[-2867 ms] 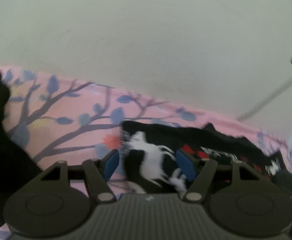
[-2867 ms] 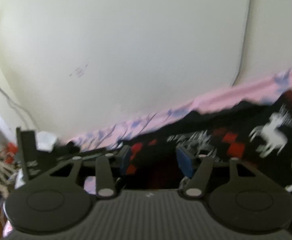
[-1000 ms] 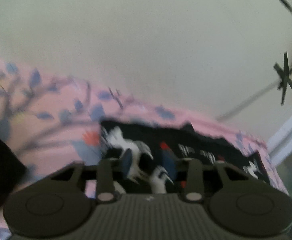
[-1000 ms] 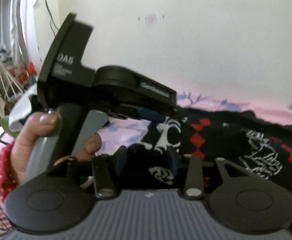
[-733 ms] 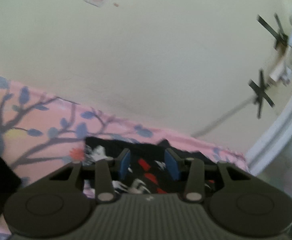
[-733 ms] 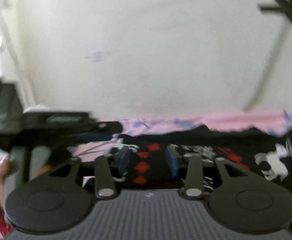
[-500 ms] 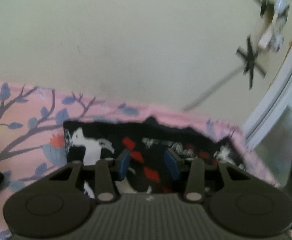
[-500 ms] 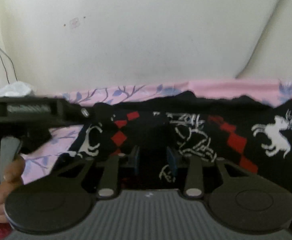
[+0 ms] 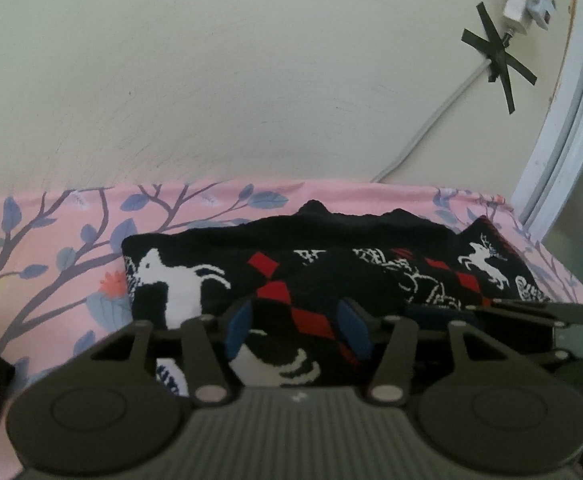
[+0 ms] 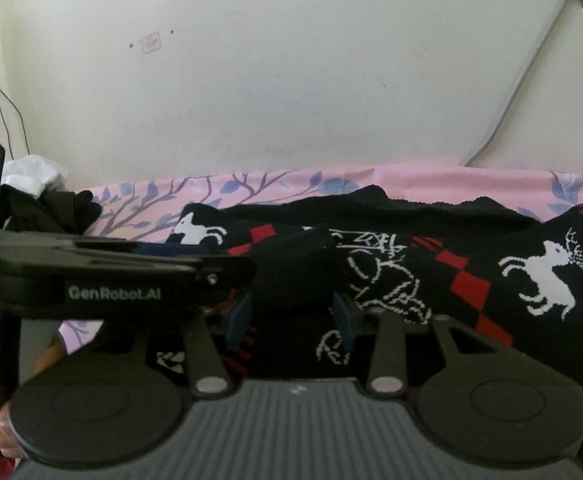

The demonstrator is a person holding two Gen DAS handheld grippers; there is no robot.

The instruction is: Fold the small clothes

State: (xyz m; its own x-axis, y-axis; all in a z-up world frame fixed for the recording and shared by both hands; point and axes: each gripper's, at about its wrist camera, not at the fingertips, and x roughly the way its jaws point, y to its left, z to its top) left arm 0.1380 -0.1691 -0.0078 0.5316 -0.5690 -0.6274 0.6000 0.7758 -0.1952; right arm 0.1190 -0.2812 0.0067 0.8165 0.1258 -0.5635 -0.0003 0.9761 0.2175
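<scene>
Knitwear [image 9: 371, 276], black with red diamonds and white deer, is lying on the pink bed sheet [image 9: 51, 240] beside the wall, soft and floppy, so we are taking its near edge as our left claw [image 9: 297, 330] is opening around it and our right claw [image 10: 291, 320] is straddling a raised fold.

Knitted black sweater [image 9: 331, 272], coarse and matt, patterned white and red. Smooth printed pink cloth sheet [image 9: 51, 240] beneath. Matt ribbed plastic on left gripper [image 9: 297, 330]; wall [image 9: 251, 80] scuffed, painted.
</scene>
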